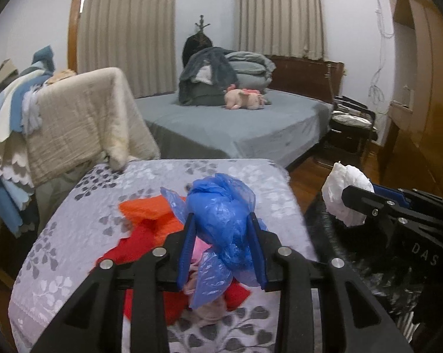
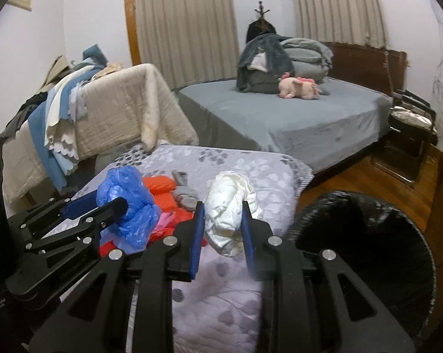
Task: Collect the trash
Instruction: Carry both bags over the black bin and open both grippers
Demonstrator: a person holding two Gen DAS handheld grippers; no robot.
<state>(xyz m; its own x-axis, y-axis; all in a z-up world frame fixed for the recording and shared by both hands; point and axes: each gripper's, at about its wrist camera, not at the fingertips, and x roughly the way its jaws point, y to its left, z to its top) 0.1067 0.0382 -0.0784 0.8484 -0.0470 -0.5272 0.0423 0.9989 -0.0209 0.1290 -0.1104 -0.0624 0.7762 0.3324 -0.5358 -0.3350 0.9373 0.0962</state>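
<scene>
The left gripper [image 1: 222,232] is clenched on a crumpled blue plastic bag [image 1: 221,206]: its two blue pads press the wad from either side, and the bag bulges out above the fingertips and trails a thin flap down below them. The right gripper [image 2: 222,223] grips a crumpled white wad [image 2: 230,206] the same way, pads squeezed against both sides, the wad sticking out past the tips and hanging a little beneath them. Both bundles are clear of the surface, carried in the claws.

Just under and behind the left claw lies a heap of red and orange cloth [image 1: 145,226] with something pink beneath it, spread on a grey leaf-patterned cover [image 1: 74,235]. From the right claw's side a grey sock-like piece [image 2: 186,194] sits on the cover between the two grippers, a bit beyond the orange cloth.

To the right of the right claw, and lower, stands a black bin [image 2: 368,250], its dark mouth open, near the white wad but not under it. The left claw is well to the left of that bin, over the cover.

Further out, past the cover, is a bed [image 1: 250,123] with a grey-blue sheet, a pile of folded bedding and a pink plush toy [image 1: 245,97]. To the left of both claws, blankets [image 1: 74,117] hang over some furniture.
</scene>
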